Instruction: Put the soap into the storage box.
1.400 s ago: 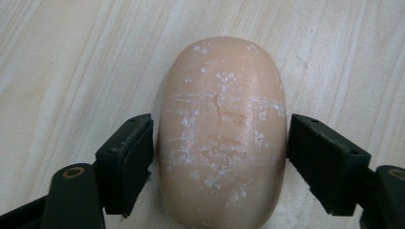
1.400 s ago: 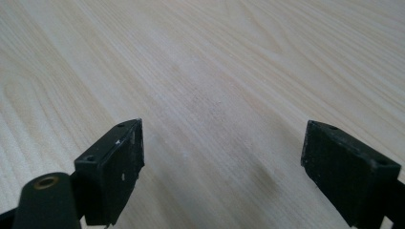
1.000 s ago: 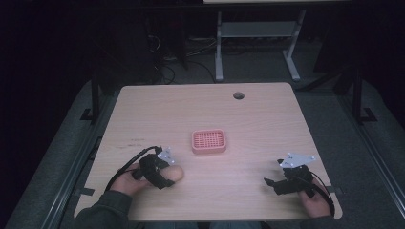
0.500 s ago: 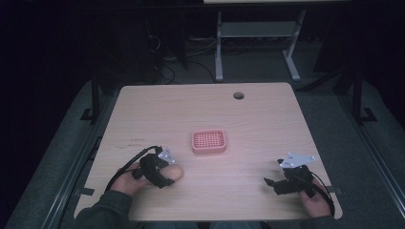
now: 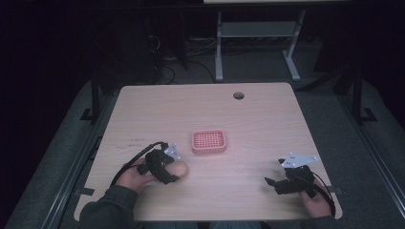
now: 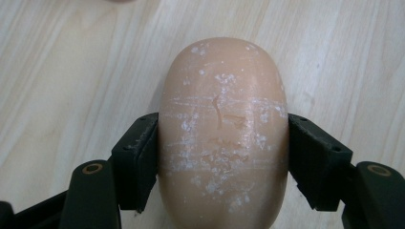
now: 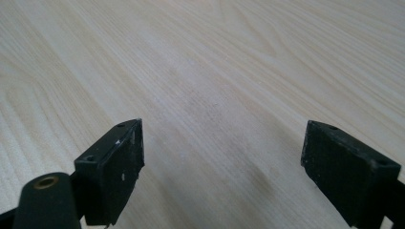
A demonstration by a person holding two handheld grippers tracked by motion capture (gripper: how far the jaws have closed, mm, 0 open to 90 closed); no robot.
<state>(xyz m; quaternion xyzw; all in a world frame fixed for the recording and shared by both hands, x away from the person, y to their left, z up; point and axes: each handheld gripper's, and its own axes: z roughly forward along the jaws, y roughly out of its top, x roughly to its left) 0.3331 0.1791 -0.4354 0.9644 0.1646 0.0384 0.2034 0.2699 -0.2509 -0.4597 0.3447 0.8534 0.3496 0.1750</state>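
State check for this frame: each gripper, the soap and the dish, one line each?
Left gripper: shut on the soap, fingers on both sides.
Right gripper: open, empty, over bare table.
Oval beige soap bar: gripped, lying on the wooden table.
Pink slotted plastic soap dish: empty, upright.

We see a light wooden table [image 5: 267, 114] with a round dark cable hole [image 5: 238, 95] near its far edge, a pink perforated plastic tray [image 5: 208, 141] at its middle, and a white metal stand [image 5: 255, 33] behind it.
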